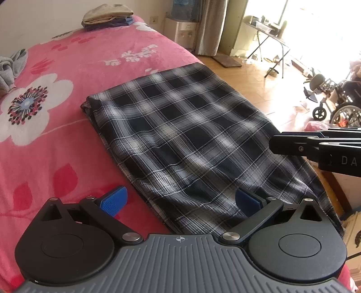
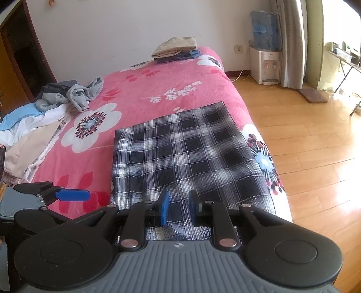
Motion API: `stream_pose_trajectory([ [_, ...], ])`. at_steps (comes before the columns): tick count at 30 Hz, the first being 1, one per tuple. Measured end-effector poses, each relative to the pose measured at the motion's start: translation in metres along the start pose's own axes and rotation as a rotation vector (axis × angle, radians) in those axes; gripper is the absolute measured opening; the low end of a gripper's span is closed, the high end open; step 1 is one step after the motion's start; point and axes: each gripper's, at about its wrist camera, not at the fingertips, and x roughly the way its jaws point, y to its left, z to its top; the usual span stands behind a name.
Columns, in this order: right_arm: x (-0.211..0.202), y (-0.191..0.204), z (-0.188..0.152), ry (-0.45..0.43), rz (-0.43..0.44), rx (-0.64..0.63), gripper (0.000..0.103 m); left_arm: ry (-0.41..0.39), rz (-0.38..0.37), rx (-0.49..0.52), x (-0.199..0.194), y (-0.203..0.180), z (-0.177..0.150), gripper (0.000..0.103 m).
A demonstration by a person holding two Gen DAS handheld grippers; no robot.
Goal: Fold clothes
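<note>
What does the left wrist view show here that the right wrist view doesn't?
Only the left wrist view shows the wheelchairs on the floor. Only the right wrist view shows the pile of unfolded clothes and the dark cabinet. Both show the plaid garment on the pink blanket, the folded stack, the water dispenser, and both open grippers, left gripper and right gripper.

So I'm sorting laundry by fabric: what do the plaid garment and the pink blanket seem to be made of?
Plaid garment: thin woven cloth, likely cotton or a blend, matte, with a fine ribbed weave. Pink blanket: plush fleece, probably synthetic, with a soft fuzzy nap.
</note>
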Motion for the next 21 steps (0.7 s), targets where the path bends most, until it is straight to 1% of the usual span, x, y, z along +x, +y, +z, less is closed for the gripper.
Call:
stream_pose_trajectory([
  [21, 0.0, -0.0001, -0.0011, 0.005, 0.005, 0.018, 0.021, 0.001, 0.03, -0.008, 0.0018, 0.0024, 0.0011, 0.103],
])
